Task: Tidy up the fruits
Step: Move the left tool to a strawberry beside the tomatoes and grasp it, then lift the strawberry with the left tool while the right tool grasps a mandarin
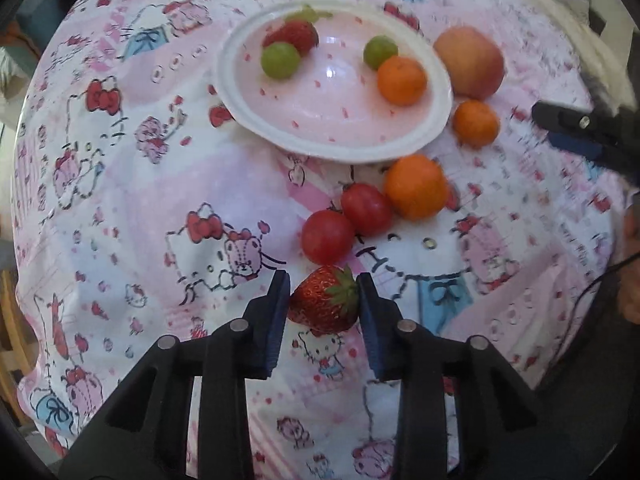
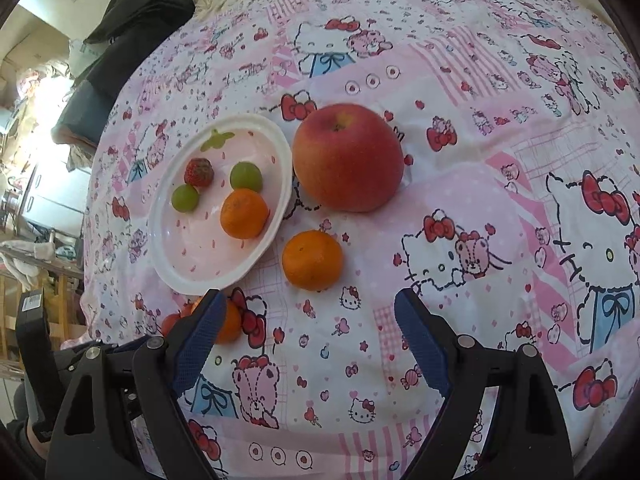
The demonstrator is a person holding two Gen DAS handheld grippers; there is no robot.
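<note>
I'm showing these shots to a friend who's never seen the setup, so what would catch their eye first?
Probably the strawberry gripped between the left gripper's blue pads, low in the left wrist view, with two tomatoes just beyond it. Next, the big red apple beside the pink plate, which holds a strawberry, two green grapes and an orange. The right gripper hangs open over the Hello Kitty cloth.

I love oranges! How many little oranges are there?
3. One orange sits in the plate, one on the cloth beside the apple, one touching a tomato. None seems hidden.
</note>
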